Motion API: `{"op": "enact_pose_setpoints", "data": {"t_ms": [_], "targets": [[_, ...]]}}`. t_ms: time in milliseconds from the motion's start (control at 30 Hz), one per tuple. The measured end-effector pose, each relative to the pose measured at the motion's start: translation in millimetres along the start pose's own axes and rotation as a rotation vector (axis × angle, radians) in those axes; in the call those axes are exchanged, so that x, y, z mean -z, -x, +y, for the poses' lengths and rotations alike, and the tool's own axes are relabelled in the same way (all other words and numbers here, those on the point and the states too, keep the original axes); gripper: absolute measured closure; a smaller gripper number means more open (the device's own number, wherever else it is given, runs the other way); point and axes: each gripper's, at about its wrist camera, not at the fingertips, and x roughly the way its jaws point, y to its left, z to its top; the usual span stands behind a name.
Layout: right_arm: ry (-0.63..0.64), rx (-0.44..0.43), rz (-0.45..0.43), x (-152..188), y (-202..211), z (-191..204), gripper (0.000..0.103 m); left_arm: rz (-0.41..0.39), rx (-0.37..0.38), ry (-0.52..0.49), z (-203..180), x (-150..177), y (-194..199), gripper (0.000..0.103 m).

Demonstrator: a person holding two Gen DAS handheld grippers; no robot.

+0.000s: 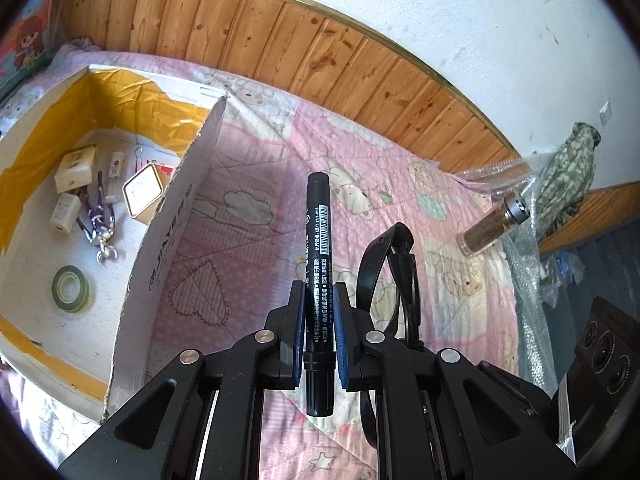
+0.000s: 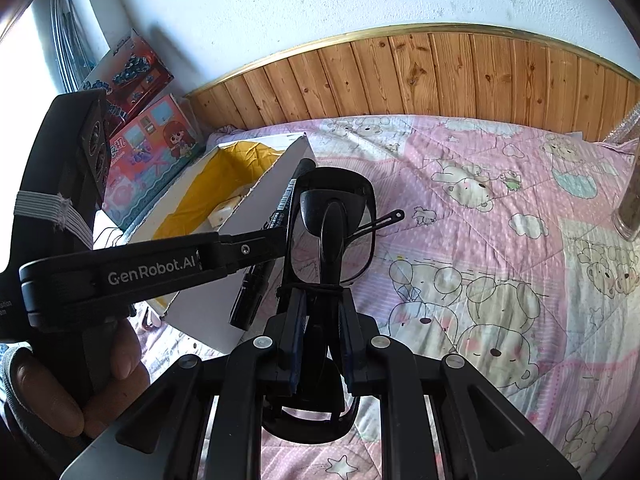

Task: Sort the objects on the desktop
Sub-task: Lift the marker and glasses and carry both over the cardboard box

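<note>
Left gripper [image 1: 318, 312]: your jaws are clamped on a black marker [image 1: 317, 256], held mid-barrel, cap end pointing far, butt end hanging near. A grip that central should keep it from tipping on the way over.

Right gripper [image 2: 320, 312]: jaws pinched on folded dark glasses [image 2: 334, 228], lens standing up past the fingertips, one temple arm poking right. Exactly which part of the frame the pads bite is hard to tell.

Box [image 1: 172, 216]: open cardboard, to your left on the pink quilt [image 1: 248, 184], lined with yellow tape. It already holds small white boxes, a tin [image 1: 143, 194], a lanyard and a green tape roll [image 1: 72, 288], so it looks like the sorting bin.

Jar [image 1: 494, 224]: lying far right on the quilt, unsorted.

Marker: white print and barcode along the barrel.
</note>
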Motion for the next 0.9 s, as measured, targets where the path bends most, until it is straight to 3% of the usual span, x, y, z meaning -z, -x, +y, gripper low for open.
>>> {"op": "enact_pose_setpoints", "data": {"t_ms": [900], "targets": [[-0.033, -0.026, 0.053, 11, -23, -5, 0.086, 0.056, -0.008, 0.054, 14, 4, -20, 0.090]]}}
